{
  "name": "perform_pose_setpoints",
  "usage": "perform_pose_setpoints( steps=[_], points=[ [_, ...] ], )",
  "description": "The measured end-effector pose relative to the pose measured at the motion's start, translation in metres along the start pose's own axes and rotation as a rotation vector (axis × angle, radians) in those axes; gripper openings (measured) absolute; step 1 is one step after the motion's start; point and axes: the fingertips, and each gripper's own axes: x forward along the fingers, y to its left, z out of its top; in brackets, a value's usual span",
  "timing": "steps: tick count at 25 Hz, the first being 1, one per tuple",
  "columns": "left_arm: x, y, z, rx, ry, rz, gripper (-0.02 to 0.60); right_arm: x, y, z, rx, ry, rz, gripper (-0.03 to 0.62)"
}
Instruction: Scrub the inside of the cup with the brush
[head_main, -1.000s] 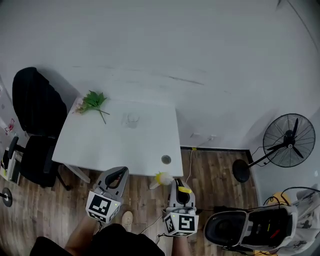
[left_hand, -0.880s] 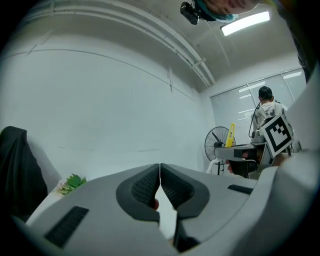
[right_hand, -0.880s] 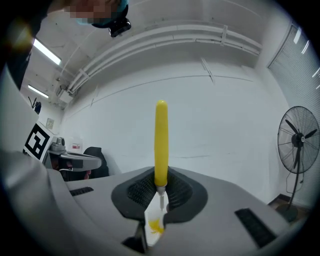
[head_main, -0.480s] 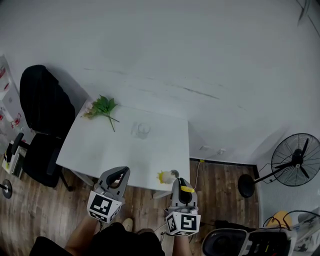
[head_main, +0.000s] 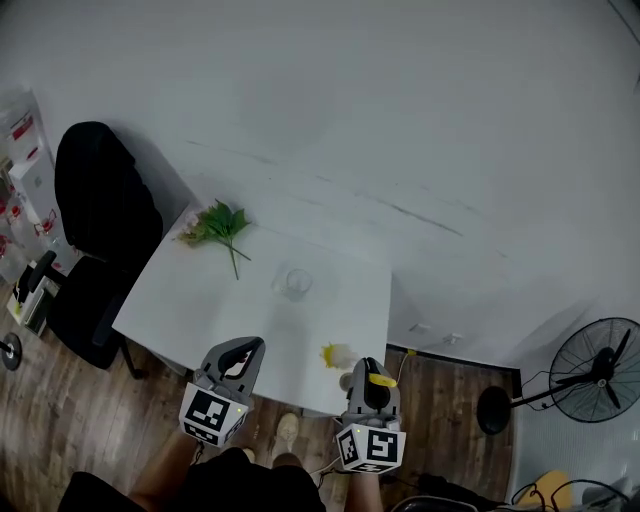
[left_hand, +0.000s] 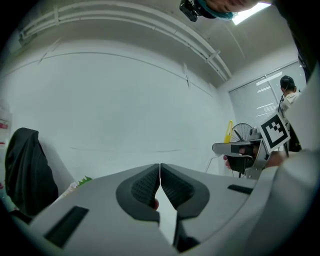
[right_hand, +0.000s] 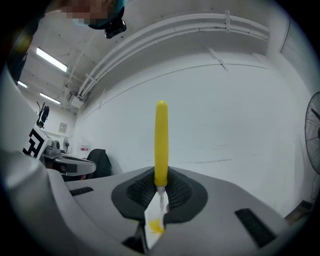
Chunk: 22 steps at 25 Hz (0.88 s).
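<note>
Well, the cup (head_main: 296, 283), a clear one, stands upright on the white tabletop (head_main: 200, 290), a little right of the middle and nearer the wall side, with nothing touching it. The brush (right_hand: 160, 142) is well away from it. It is pinched in the right tool (right_hand: 160, 189), whose jaws are closed on the lower end of the yellow handle. The handle pokes straight up out of the grip, and the thin stem and yellow bristles hang below the jaws. In the head view the bristle tuft shows over the near edge of the tabletop, just ahead of the right tool and well short of the cup.

The left tool (left_hand: 159, 176) has its jaws pressed together with nothing between them. It is held at the near edge of the tabletop, to the left of the other tool and apart from it.

Further out, a sprig of green leaves (head_main: 222, 225) lies at the far left corner of the tabletop. A black chair (head_main: 100, 220) stands by the tabletop's left end. Off to the right a standing fan (head_main: 598, 368) sits on the wooden floor (head_main: 60, 420), and a plain white wall (head_main: 350, 120) runs behind the tabletop.
</note>
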Motion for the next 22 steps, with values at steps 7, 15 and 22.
perform_pose_setpoints(
  steps=[7,15,22],
  points=[
    [0.064,0.028,-0.004,-0.013,0.029,0.097,0.026,0.078,-0.027,-0.011,0.034,0.023,0.097,0.048],
    [0.116,0.049,-0.018,-0.043,0.057,0.214,0.026,0.155,-0.048,-0.019,0.048,0.038,0.236,0.048],
    [0.146,0.068,-0.023,-0.042,0.076,0.305,0.026,0.210,-0.052,-0.027,0.062,0.051,0.334,0.048]
  ],
)
